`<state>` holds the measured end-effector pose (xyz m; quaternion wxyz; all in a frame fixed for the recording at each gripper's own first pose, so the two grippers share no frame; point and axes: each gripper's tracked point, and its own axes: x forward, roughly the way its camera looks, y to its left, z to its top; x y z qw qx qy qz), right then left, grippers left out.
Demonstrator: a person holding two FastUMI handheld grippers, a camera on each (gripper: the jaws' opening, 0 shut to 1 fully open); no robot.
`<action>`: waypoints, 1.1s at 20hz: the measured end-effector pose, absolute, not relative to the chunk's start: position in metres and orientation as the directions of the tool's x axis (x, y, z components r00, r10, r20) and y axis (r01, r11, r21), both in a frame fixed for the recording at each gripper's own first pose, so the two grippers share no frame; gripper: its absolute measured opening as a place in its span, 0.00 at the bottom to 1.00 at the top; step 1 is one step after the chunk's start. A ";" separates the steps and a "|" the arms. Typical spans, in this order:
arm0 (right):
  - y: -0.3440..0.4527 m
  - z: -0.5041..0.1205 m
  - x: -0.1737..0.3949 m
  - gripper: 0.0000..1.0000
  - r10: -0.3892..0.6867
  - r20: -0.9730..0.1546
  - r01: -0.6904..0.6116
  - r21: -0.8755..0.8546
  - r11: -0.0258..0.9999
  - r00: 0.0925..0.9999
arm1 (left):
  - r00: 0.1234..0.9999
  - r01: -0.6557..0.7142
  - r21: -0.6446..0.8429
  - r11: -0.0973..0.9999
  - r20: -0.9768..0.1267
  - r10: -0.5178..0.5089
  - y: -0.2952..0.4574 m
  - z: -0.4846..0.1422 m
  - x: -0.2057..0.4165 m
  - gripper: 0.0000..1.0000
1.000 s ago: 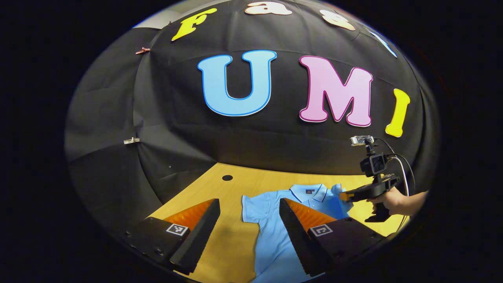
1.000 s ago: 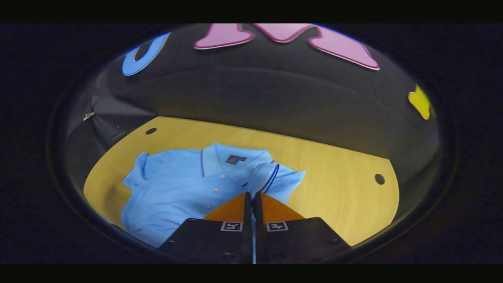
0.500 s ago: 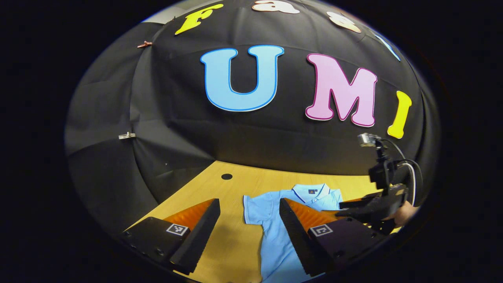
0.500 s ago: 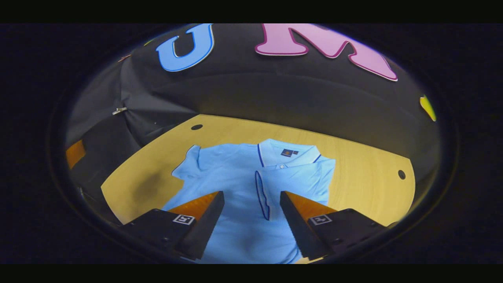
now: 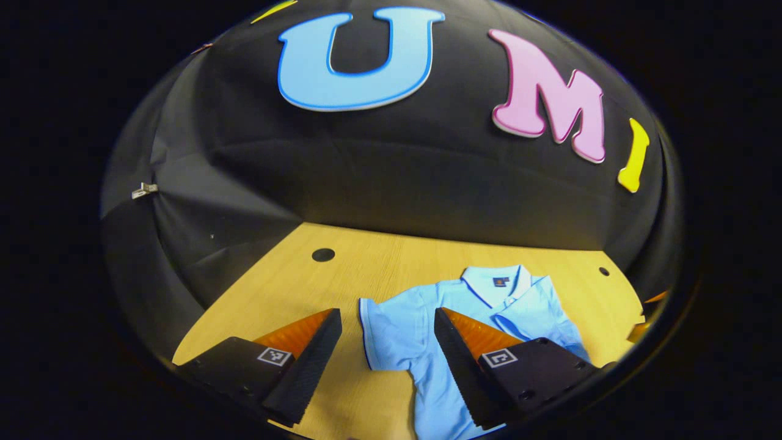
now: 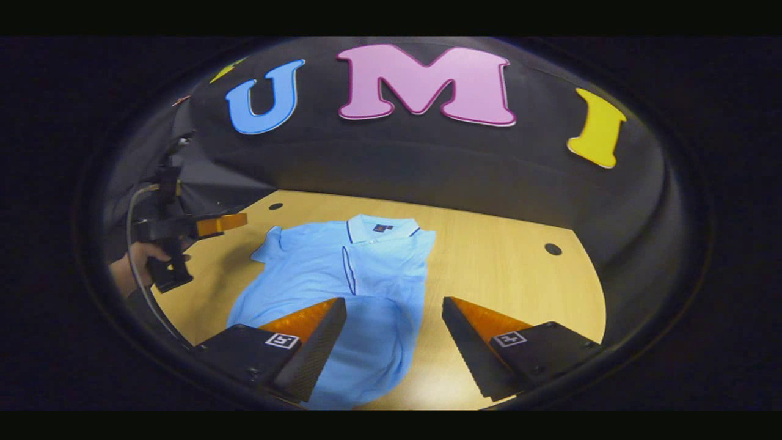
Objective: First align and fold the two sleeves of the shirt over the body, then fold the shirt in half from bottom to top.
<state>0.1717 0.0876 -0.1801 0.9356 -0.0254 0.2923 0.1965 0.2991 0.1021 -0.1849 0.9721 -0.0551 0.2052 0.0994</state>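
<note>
While the light blue polo shirt [image 6: 317, 275] lies flat on the wooden desk [image 6: 507, 269], with its collar [image 6: 382, 226] toward the far wall, both tools are above the desk and hold nothing. In the right gripper view the right tool [image 6: 394, 342] has its fingers wide apart; the near hem part of the shirt shows between and under them. The shirt's right sleeve [image 6: 372, 269] is folded over the body, and its dark-trimmed cuff lies near the middle of the chest. The left sleeve [image 6: 272, 241] is spread out flat on the desk, not yet folded. In the same view the left tool [image 6: 235, 221] shows at the left side, held by a hand [image 6: 131, 266], near the spread sleeve but apart from it. In the left gripper view the left tool [image 5: 388, 360] is also wide open, and the spread sleeve [image 5: 382, 333] lies between its fingers, lower than them. Round holes [image 6: 553, 249] are in the desk, at the far left and at the right
</note>
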 end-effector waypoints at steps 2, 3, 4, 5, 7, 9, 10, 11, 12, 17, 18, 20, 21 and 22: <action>0.074 -0.187 0.157 0.98 0.326 -0.565 -0.350 0.070 0.934 0.758 | 0.878 -0.231 -0.091 0.969 -0.448 0.168 0.108 -0.209 0.325 0.97; 0.067 -0.190 0.152 0.98 0.315 -0.569 -0.336 0.071 0.939 0.760 | 0.868 -0.237 -0.087 0.968 -0.467 0.171 0.112 -0.221 0.335 0.97; 0.062 -0.193 0.147 0.98 0.307 -0.577 -0.326 0.074 0.943 0.757 | 0.860 -0.238 -0.073 0.969 -0.480 0.175 0.117 -0.233 0.345 0.97; 0.058 -0.196 0.142 0.99 0.304 -0.584 -0.318 0.083 0.945 0.753 | 0.851 -0.238 -0.055 0.970 -0.492 0.182 0.120 -0.240 0.353 0.97; 0.048 -0.202 0.139 0.99 0.296 -0.593 -0.296 0.099 0.950 0.749 | 0.816 -0.244 -0.025 0.970 -0.545 0.191 0.125 -0.267 0.367 0.97; 0.039 -0.206 0.136 0.99 0.283 -0.599 -0.280 0.102 0.955 0.749 | 0.793 -0.256 0.008 0.967 -0.570 0.215 0.132 -0.283 0.371 0.97; 0.034 -0.207 0.134 0.99 0.274 -0.601 -0.272 0.096 0.957 0.751 | 0.786 -0.259 0.004 0.966 -0.581 0.214 0.131 -0.288 0.372 0.95; 0.030 -0.207 0.134 0.98 0.263 -0.600 -0.264 0.089 0.960 0.755 | 0.776 -0.261 -0.007 0.965 -0.596 0.205 0.128 -0.295 0.371 0.93; 0.026 -0.208 0.135 0.98 0.257 -0.600 -0.257 0.087 0.962 0.758 | 0.773 -0.266 -0.010 0.964 -0.600 0.207 0.128 -0.297 0.370 0.88; 0.021 -0.213 0.135 0.99 0.243 -0.606 -0.233 0.097 0.968 0.758 | 0.786 -0.221 -0.005 0.975 -0.592 0.175 0.123 -0.295 0.379 0.73; 0.020 -0.215 0.133 0.99 0.240 -0.607 -0.231 0.095 0.968 0.757 | 0.789 -0.198 -0.003 0.980 -0.594 0.157 0.118 -0.297 0.380 0.56; 0.018 -0.218 0.133 0.99 0.235 -0.605 -0.225 0.093 0.970 0.761 | 0.792 -0.185 0.012 0.983 -0.590 0.156 0.110 -0.295 0.384 0.24; 0.018 -0.219 0.133 0.99 0.232 -0.605 -0.220 0.095 0.971 0.761 | 0.791 -0.184 0.023 0.983 -0.590 0.162 0.108 -0.295 0.385 0.15; 0.019 -0.221 0.130 0.99 0.232 -0.607 -0.215 0.101 0.971 0.760 | 0.791 -0.181 0.030 0.983 -0.589 0.164 0.109 -0.294 0.384 0.12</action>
